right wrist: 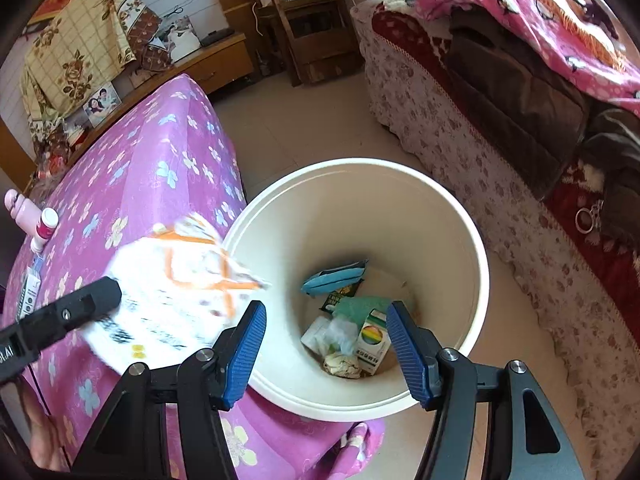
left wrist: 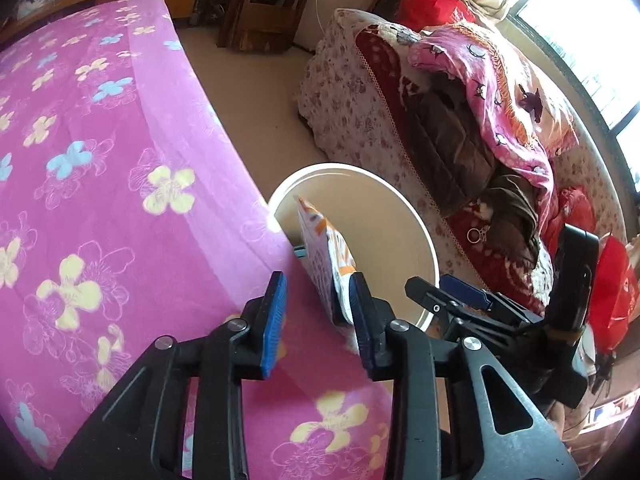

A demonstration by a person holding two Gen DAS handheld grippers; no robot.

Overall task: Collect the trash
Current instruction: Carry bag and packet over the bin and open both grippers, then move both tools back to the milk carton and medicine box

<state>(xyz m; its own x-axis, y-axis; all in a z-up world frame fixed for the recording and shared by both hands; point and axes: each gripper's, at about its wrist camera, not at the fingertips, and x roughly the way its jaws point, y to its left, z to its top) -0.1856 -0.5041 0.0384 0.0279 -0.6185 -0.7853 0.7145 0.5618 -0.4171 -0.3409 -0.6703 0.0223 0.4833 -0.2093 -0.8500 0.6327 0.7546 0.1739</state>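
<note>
A white and orange packet (left wrist: 326, 258) leans against the right finger of my left gripper (left wrist: 318, 304), whose jaws stand apart, over the rim of the white trash bucket (left wrist: 430, 240). In the right wrist view the packet (right wrist: 180, 292) looks blurred at the bucket's rim (right wrist: 476, 248), beside the left gripper's finger (right wrist: 92, 296). My right gripper (right wrist: 326, 340) is open and empty above the bucket, which holds a blue wrapper (right wrist: 334, 276), a small box (right wrist: 374, 338) and crumpled paper (right wrist: 340, 364).
A table under a pink flowered cloth (left wrist: 100, 200) is to the left of the bucket. Small bottles (right wrist: 44, 226) stand on its far side. A sofa with blankets (right wrist: 520, 92) is to the right. A wooden chair (right wrist: 308, 20) stands at the back.
</note>
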